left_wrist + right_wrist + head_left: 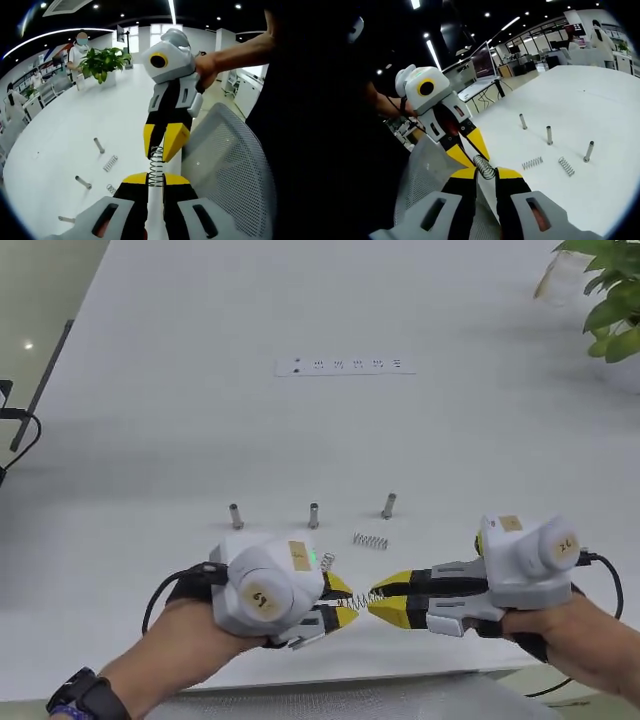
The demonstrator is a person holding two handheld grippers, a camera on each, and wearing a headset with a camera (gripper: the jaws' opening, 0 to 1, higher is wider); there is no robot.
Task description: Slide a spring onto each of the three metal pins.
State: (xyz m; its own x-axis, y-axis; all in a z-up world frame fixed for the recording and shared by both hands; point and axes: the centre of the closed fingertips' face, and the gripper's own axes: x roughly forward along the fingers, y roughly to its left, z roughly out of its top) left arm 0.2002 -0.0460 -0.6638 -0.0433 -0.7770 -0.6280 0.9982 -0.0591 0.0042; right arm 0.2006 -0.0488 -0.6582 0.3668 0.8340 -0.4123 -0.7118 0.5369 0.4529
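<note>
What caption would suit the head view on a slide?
The left gripper and right gripper hold one spring between them before three bare upright pins and two loose springs on the white table.

Open office, white tabletop (150, 440), dark ceiling (210, 17) with strip lights (432, 52).
Power strip (345, 365) well beyond the left hand-held gripper (343, 604), potted plant (610, 300) far to its right, mesh chair (225, 160) close on its near side.

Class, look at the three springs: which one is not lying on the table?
The held spring, suspended between the tips of the left gripper and right gripper. The other two springs lie flat on the table.
</note>
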